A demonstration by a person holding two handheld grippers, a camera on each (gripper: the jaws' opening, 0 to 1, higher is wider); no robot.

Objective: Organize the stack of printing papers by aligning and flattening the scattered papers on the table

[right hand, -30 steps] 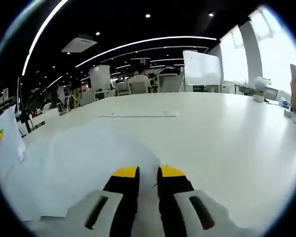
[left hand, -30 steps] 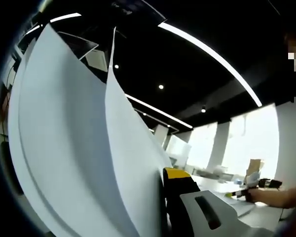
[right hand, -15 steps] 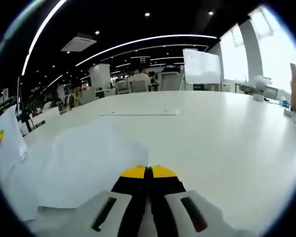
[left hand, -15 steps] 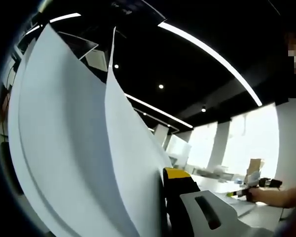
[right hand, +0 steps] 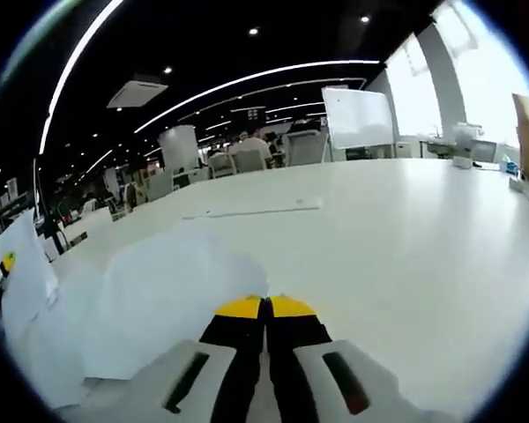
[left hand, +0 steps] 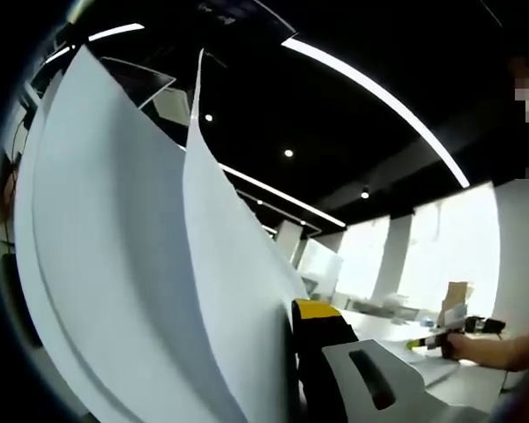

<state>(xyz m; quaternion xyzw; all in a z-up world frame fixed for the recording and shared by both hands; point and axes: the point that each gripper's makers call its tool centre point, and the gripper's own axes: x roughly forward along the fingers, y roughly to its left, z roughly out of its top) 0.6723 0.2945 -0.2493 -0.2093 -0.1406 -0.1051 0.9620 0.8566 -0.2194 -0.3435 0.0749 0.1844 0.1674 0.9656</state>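
- Left gripper [left hand: 293, 352]: one yellow-tipped jaw rises at the bottom of the left gripper view, pressed against upright white sheets [left hand: 141, 264]; the other jaw is hidden behind the paper, so the sheets appear clamped between the two.
- Held sheets: several white pages fanned and lifted off the table, standing left of the visible jaw, their top edges spread apart.
- Right gripper [right hand: 264, 308]: jaws drawn fully together, yellow tips touching. Whether they pinch the paper edge cannot be told.
- Loose paper [right hand: 167, 300]: a white sheet lying on the table, its near corner just beside and left of the right gripper's tips, partly curled up.
- White table [right hand: 397, 238]: broad, running away beyond the tips.
- Far: a flat strip [right hand: 251, 210] on the table; the sheets held by the left gripper show at the left edge [right hand: 22, 273].
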